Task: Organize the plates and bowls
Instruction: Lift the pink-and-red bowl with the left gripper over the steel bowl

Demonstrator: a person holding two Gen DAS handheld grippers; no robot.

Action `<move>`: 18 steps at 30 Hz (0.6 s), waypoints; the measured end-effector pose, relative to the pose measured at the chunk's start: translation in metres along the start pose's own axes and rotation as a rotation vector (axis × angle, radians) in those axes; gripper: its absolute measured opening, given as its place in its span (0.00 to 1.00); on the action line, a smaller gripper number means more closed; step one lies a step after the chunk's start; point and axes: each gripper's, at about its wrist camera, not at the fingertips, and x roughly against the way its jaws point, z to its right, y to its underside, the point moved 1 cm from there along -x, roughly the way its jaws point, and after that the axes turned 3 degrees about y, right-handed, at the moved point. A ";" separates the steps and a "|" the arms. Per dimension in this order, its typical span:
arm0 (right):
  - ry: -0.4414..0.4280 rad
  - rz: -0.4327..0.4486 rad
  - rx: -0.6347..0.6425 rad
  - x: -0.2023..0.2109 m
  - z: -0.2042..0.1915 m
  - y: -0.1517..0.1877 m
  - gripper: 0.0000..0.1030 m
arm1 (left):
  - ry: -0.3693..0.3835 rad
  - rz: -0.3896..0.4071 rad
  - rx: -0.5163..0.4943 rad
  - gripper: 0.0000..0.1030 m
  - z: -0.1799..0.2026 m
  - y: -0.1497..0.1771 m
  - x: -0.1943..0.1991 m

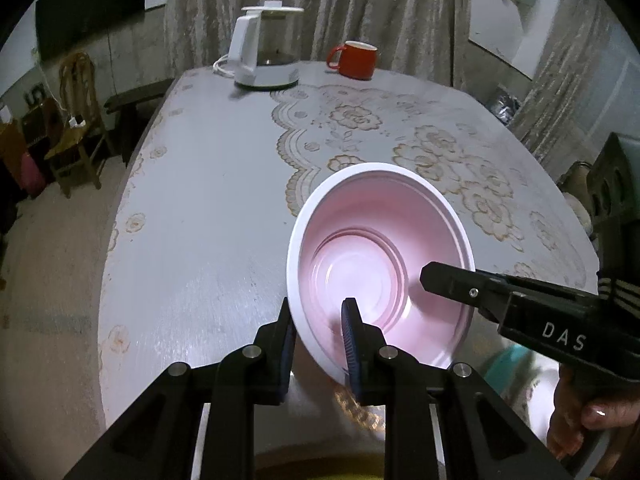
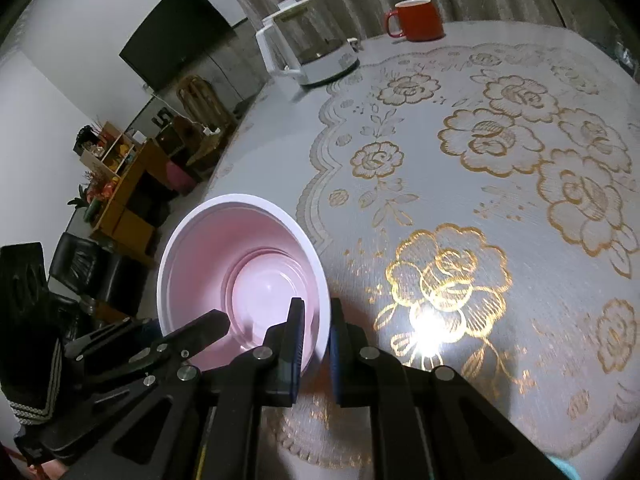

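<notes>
Where curtains hang, a lace-patterned table [image 1: 192, 184], kettle [image 1: 268, 56] and mug [image 1: 354, 60].

White letters "DAS" stand on the right gripper [image 1: 425, 280]; a pale "5" marks a dark panel [image 2: 162, 117].

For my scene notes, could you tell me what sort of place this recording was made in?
Most likely a home living or dining room: a table with a lace floral cloth, an electric kettle and red mug on it, curtains behind, and a wall television.
</notes>
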 end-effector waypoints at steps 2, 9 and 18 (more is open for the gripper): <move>-0.003 0.016 0.003 0.010 -0.003 0.006 0.10 | 0.010 0.010 -0.001 0.22 0.002 0.006 0.009; -0.030 0.075 0.021 0.046 -0.018 0.032 0.10 | 0.041 0.062 0.010 0.22 0.008 0.033 0.044; -0.080 0.101 0.012 0.070 -0.030 0.072 0.10 | 0.045 0.133 0.026 0.22 0.011 0.069 0.084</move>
